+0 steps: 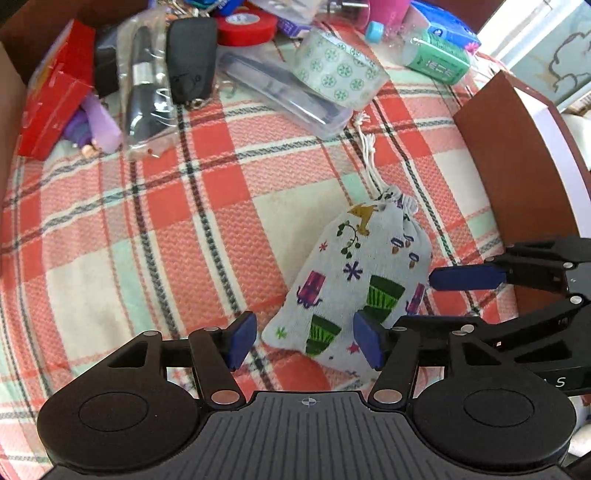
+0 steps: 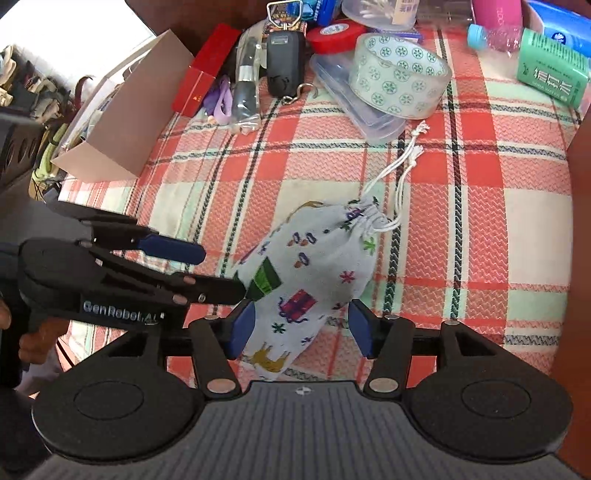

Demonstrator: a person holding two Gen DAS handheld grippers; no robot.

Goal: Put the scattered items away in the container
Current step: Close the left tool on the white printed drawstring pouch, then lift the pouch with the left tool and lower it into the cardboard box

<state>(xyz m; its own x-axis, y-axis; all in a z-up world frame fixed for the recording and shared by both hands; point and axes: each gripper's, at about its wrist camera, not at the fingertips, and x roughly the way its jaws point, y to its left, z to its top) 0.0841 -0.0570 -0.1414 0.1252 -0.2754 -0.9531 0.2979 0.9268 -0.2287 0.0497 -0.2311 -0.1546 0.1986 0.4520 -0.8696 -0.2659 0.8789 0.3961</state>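
- Drawstring pouch point(image 1: 347, 280), pale cloth with printed figures, lies on its side on the plaid-covered bench point(image 1: 166, 221), lower centre of both views, cord trailing toward the upper right.
- My left tool point(image 1: 304, 341) is spread, with its blue pads either side of the pouch's bottom end and not pinching it.
- My right tool point(image 2: 301, 328) is also spread and straddles the pouch from the other side. It holds nothing.
- A heap of other items sits along the top of the frame: patterned tape roll point(image 2: 400, 75), red tape point(image 1: 245, 26), black key fob point(image 1: 190, 59), red boxes point(image 1: 55, 92), green tube point(image 2: 552, 70), clear case point(image 1: 284, 92).
- An open cardboard box point(image 2: 122, 122) stands at upper left of the right view. I cannot see inside it.
- My judgement: much remains outside any container. Which vessel is meant, I cannot tell.
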